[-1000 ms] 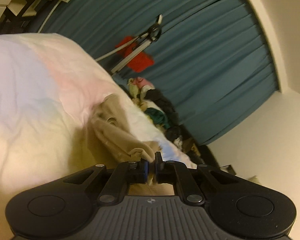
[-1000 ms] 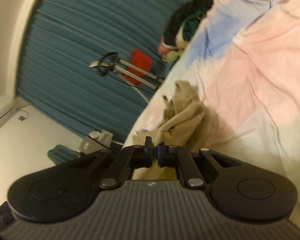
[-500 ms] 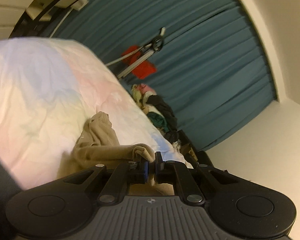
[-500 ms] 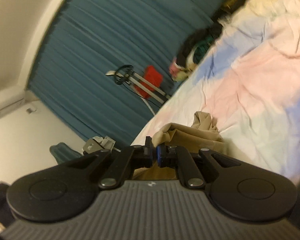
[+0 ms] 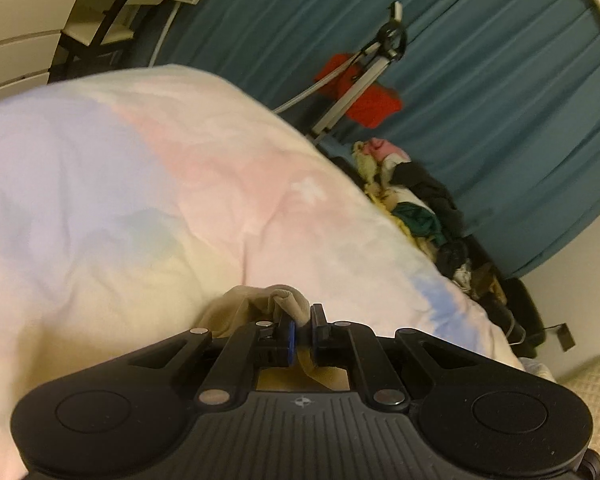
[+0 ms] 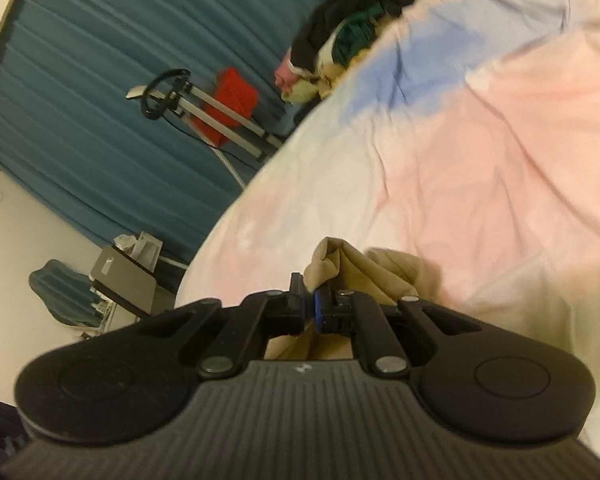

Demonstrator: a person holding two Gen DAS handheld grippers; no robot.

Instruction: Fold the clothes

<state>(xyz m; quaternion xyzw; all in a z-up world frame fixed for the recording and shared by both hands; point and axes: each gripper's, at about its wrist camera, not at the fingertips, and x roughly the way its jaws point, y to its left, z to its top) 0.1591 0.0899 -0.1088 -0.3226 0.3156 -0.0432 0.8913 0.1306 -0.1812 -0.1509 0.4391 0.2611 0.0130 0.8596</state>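
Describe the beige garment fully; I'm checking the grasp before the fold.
The beige garment is soft, tan, knit-looking fabric, bunched and creased, not yet flat. The left gripper is shut on a rolled edge of it; the right gripper pinches another bunched edge. More of it hangs beneath both grippers, mostly hidden. It lies over the pastel duvet; whether it touches it is unclear.

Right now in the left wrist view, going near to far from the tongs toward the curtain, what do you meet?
Left tongs shut on the beige garment → pastel duvet → heap of mixed clothes → tripod with the red cloth → teal curtain.
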